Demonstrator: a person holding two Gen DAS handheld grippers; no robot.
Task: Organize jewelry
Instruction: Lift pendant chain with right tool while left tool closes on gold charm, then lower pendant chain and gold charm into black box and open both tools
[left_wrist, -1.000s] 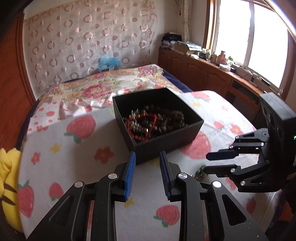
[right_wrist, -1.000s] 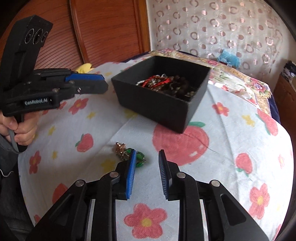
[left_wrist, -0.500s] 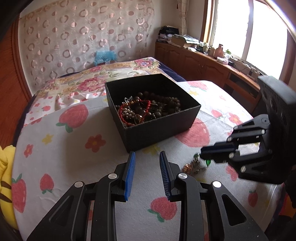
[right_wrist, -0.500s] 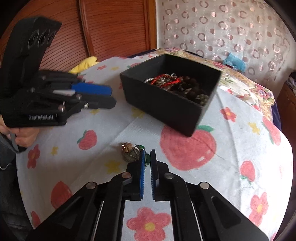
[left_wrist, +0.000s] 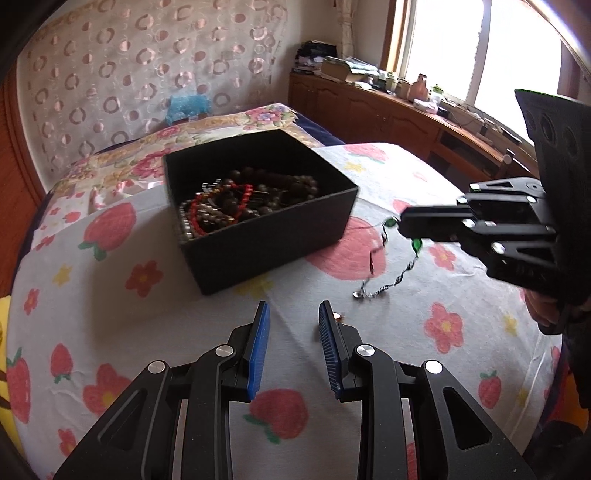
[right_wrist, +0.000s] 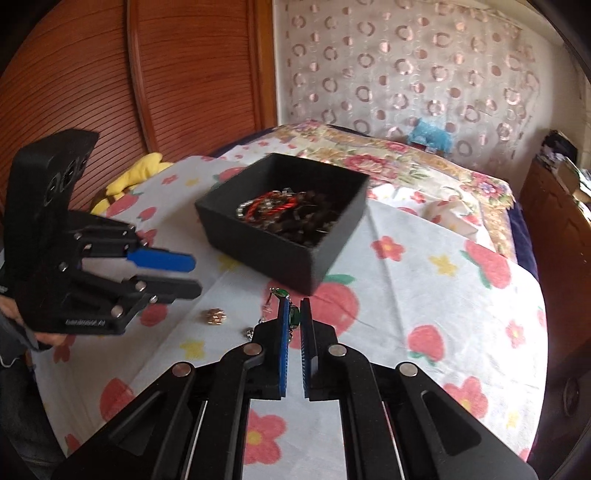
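Note:
A black open box (left_wrist: 273, 229) (right_wrist: 258, 236) with several bead bracelets, one red, sits on the flowered cloth. My right gripper (right_wrist: 294, 317) is shut on a green-beaded chain (right_wrist: 294, 318); the chain (left_wrist: 391, 273) hangs from it (left_wrist: 404, 223) down to the cloth, right of the box. A small gold piece (right_wrist: 215, 316) lies on the cloth to its left. My left gripper (left_wrist: 293, 325) is open and empty in front of the box; it shows at the left (right_wrist: 173, 273) in the right wrist view.
The cloth covers a round table (left_wrist: 110, 295) beside a bed (left_wrist: 229, 122). A yellow soft toy (right_wrist: 144, 170) lies at the table's left edge. A wooden cabinet (left_wrist: 388, 107) stands under the window.
My right gripper has risen with the green-beaded chain, which now trails off the cloth. The gold piece stayed on the cloth. My left gripper stays open.

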